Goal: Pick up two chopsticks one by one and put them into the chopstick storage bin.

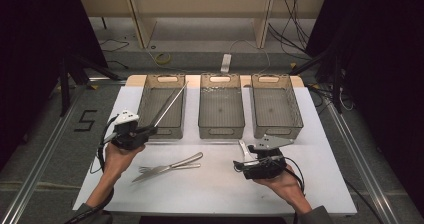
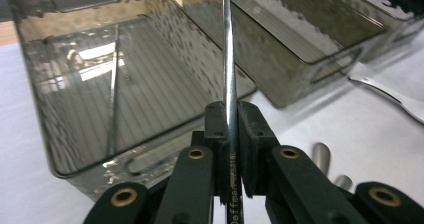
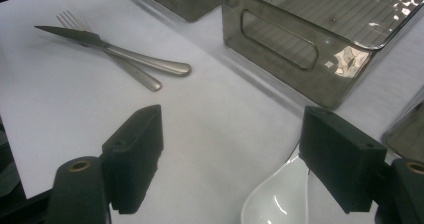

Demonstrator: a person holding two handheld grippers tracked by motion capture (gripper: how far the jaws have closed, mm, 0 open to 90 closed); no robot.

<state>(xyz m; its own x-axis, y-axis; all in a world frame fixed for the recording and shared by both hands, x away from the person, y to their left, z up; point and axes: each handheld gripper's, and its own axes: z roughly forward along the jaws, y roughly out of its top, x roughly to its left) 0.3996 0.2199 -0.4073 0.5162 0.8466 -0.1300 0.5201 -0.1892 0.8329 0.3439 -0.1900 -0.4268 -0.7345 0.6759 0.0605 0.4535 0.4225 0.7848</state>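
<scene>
My left gripper [image 1: 148, 129] is shut on the lower end of a thin metal chopstick [image 1: 170, 105], which slants up over the left bin [image 1: 150, 84]. In the left gripper view its jaws [image 2: 231, 119] pinch the chopstick [image 2: 227, 44], and a second chopstick [image 2: 114, 84] lies inside that bin [image 2: 30, 59]. My right gripper [image 1: 241, 160] stands open low over the table at the front right. Its wide-apart jaws [image 3: 232, 129] have a white spoon [image 3: 277, 199] just below the right one. That spoon [image 1: 243, 149] is at the gripper's tips.
A fork [image 1: 146, 169] and a knife [image 1: 176, 162] lie crossed on the white table [image 1: 210, 189] between the hands; the right gripper view has the knife [image 3: 125, 54] and fork [image 3: 135, 74] at upper left. The middle bin [image 1: 221, 132] and right bin [image 1: 278, 130] stand behind.
</scene>
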